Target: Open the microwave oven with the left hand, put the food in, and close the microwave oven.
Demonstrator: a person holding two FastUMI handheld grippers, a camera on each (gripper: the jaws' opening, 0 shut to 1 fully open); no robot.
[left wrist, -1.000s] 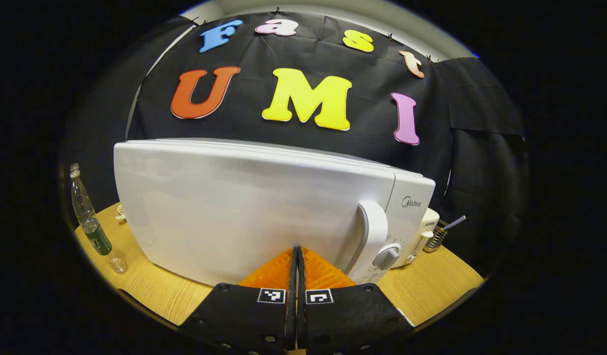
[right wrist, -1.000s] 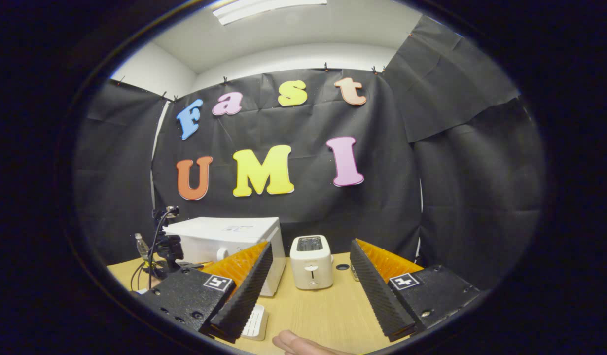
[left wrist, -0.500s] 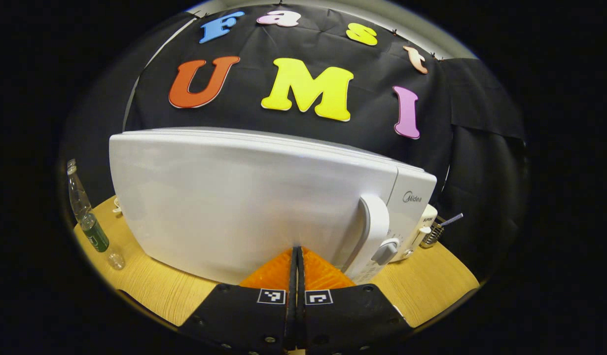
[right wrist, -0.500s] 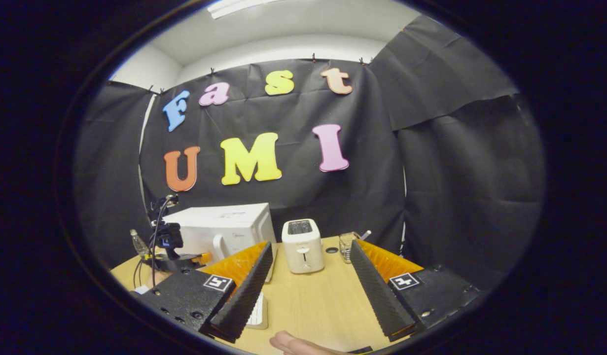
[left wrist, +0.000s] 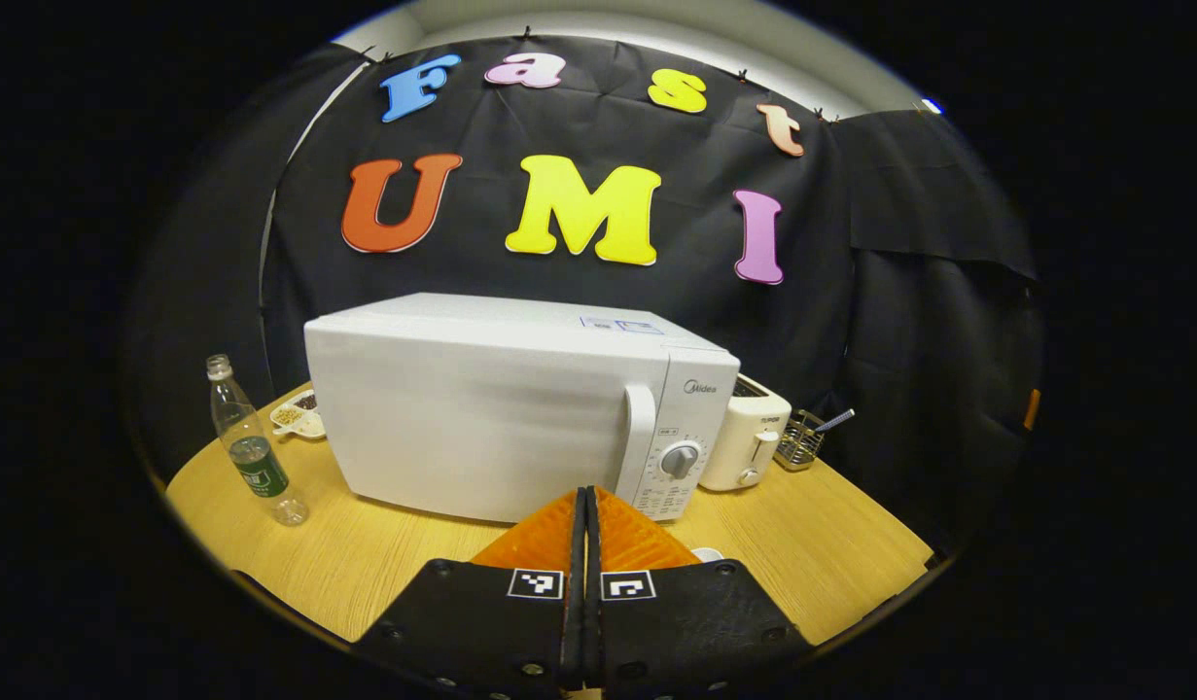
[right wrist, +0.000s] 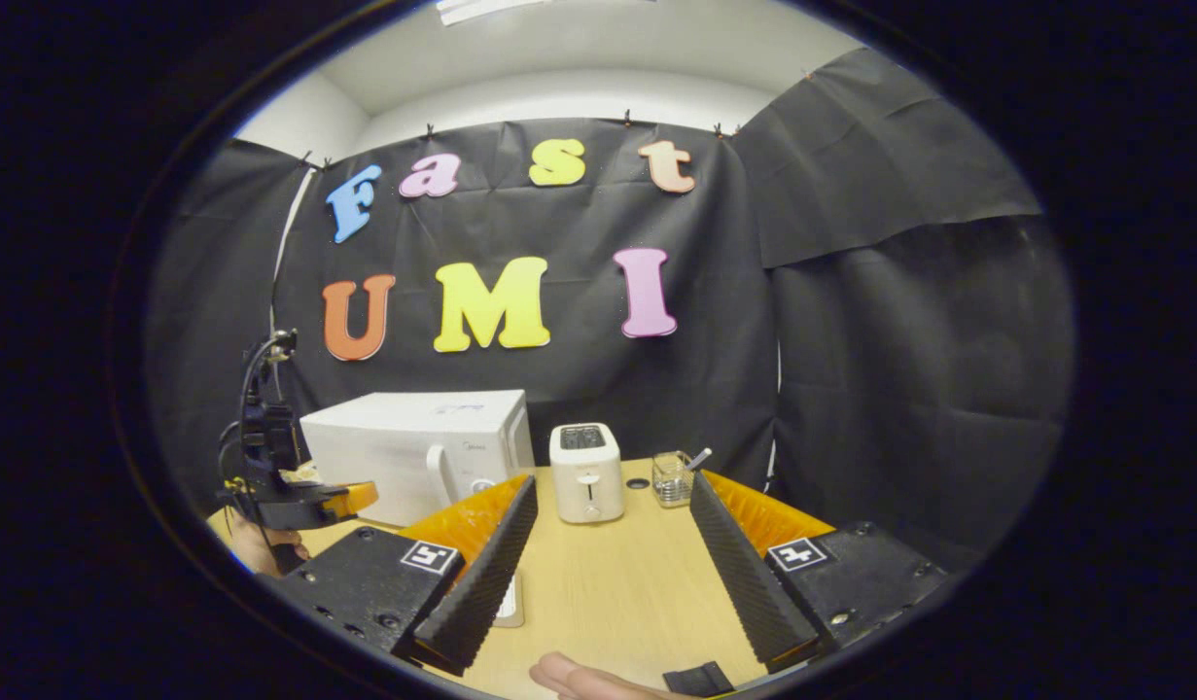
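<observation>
Microwave: white microwave (left wrist: 491, 408) stands on the wooden table (left wrist: 831, 554), long axis running left to right along the back edge; its closed door and handle (left wrist: 638, 437) face the front edge, dial panel at its right end.
Left gripper: the left gripper (left wrist: 585, 506) has its fingers pressed together with nothing between them, and hangs over the table short of the microwave, touching nothing.
Right gripper: the right gripper (right wrist: 608, 544) is spread wide and empty above the table's front edge.
Left gripper view: a bottle (left wrist: 253, 457) near the table's left edge, a small dish (left wrist: 297, 416) behind it, a toaster (left wrist: 749, 437) just right of the microwave, then a wire rack (left wrist: 802, 442).
Right gripper view: a fingertip (right wrist: 574, 676) at the bottom edge and a glass (right wrist: 672, 478) right of the toaster.
</observation>
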